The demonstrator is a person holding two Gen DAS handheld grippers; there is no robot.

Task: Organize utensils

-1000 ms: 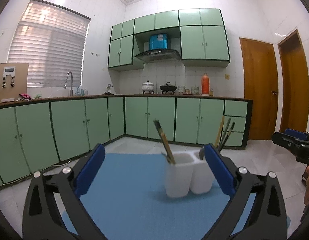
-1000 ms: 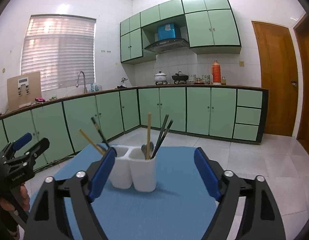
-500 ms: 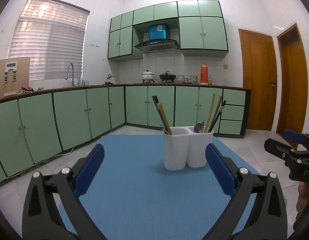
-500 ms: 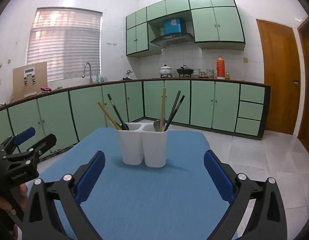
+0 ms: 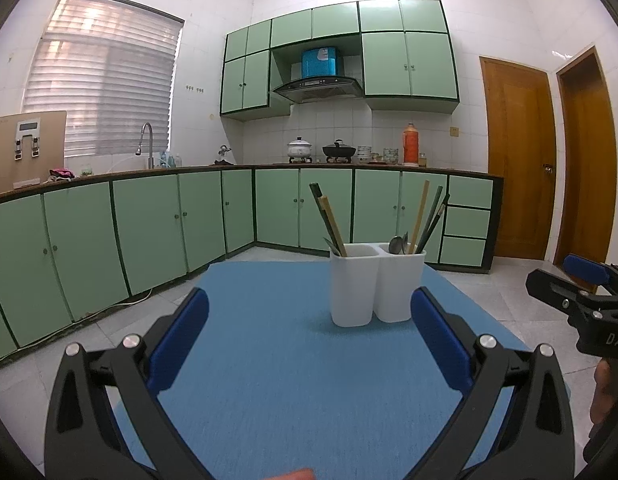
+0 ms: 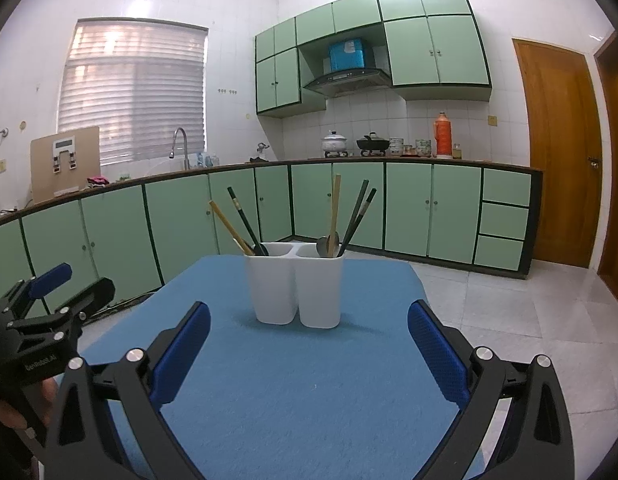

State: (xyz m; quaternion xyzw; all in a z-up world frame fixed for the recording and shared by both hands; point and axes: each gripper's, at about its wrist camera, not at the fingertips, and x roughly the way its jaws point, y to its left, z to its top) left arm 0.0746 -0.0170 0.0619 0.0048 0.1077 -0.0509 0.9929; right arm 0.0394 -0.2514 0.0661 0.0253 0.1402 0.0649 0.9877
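A white two-compartment utensil holder [image 5: 373, 284] [image 6: 295, 286] stands upright on a blue mat [image 5: 293, 360] [image 6: 293, 380]. Chopsticks [image 5: 329, 218] [image 6: 239, 222] and a spoon lean in its left cup. More chopsticks [image 5: 427, 214] [image 6: 351, 212] and a spoon [image 6: 327, 244] stand in the right cup. My left gripper [image 5: 309, 328] is open and empty, well short of the holder. My right gripper [image 6: 309, 334] is also open wide with nothing between its pads. Each gripper shows at the edge of the other's view: the right gripper [image 5: 581, 288] at right, the left gripper [image 6: 49, 296] at left.
Green base cabinets [image 5: 149, 224] line the far walls under a counter with a sink tap [image 5: 145, 140], pots and an orange flask [image 5: 411, 144]. Wooden doors [image 5: 517, 176] stand at right. White tiled floor [image 6: 509, 312] surrounds the mat-covered table.
Both grippers have drawn back and sunk, so the holder stands farther off and whole in view. The right gripper's jaws have spread wider.
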